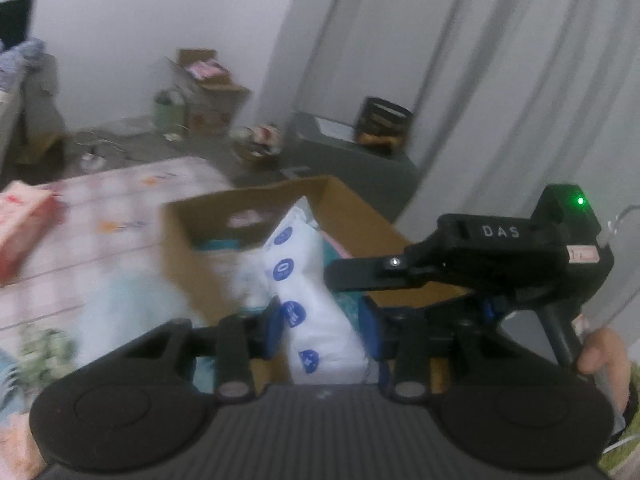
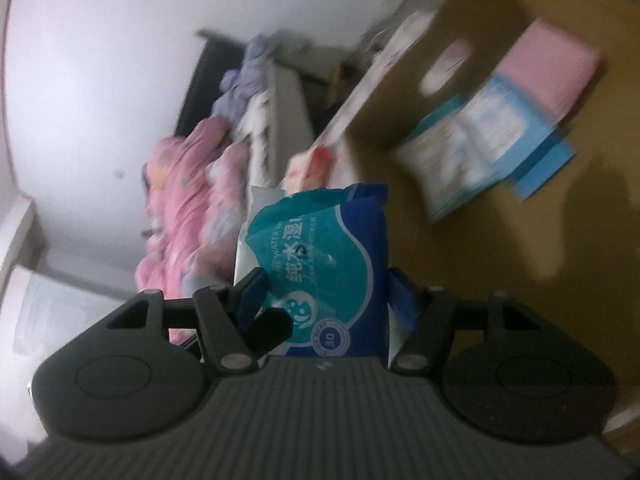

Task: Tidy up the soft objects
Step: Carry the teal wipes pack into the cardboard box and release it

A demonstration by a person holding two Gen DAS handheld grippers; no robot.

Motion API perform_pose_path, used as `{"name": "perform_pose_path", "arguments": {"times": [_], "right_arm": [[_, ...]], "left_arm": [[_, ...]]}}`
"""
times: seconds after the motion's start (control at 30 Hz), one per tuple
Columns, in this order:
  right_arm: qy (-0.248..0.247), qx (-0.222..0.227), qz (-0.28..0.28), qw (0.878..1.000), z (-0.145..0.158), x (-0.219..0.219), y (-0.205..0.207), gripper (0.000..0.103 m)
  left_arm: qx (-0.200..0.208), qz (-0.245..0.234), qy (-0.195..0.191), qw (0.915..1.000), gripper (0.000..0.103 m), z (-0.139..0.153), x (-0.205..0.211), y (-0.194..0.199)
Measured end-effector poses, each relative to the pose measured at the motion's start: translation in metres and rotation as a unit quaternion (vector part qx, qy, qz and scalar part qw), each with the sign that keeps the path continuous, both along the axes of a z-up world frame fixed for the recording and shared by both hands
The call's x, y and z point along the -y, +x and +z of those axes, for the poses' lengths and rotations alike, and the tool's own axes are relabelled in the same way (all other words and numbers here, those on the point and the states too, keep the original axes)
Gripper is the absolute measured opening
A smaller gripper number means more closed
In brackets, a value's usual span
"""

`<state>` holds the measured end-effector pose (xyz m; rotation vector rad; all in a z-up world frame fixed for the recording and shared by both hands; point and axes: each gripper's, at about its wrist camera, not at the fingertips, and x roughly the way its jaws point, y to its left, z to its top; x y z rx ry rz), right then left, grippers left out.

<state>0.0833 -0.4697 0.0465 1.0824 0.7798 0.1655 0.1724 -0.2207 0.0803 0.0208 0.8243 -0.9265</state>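
My left gripper (image 1: 325,322) is shut on a white soft pack with blue round icons (image 1: 310,300), held over the open cardboard box (image 1: 352,208). The right gripper's black body (image 1: 480,256) reaches over the box's right side in the left wrist view. My right gripper (image 2: 326,296) is shut on a blue and teal wet-wipe pack (image 2: 324,256), held beside the box's brown wall (image 2: 472,208). Inside the box lie a pink pack (image 2: 556,68) and a light blue pack (image 2: 488,136).
The box stands on a table with a pale patterned cloth (image 1: 120,216). A pink tissue pack (image 1: 24,220) lies at the table's left edge. Pink bedding (image 2: 188,192) is behind. Boxes (image 1: 208,92) and a grey cabinet (image 1: 352,160) stand by the wall and curtain.
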Motion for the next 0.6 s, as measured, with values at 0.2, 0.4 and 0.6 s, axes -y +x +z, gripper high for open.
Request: {"name": "perform_pose_path", "arguments": {"times": [0.2, 0.4, 0.6], "right_arm": [[-0.008, -0.041, -0.01, 0.999, -0.027, 0.055, 0.01, 0.065], [-0.038, -0.129, 0.006, 0.991, -0.091, 0.066, 0.041, 0.064], [-0.077, -0.15, 0.013, 0.986, -0.104, 0.063, 0.042, 0.063]], "left_arm": [[-0.037, -0.021, 0.03, 0.9986, 0.044, -0.035, 0.037, 0.016], [-0.025, -0.001, 0.044, 0.9987, 0.048, -0.041, 0.023, 0.02], [0.002, 0.026, 0.048, 0.9985, 0.051, -0.02, -0.018, 0.016]]}}
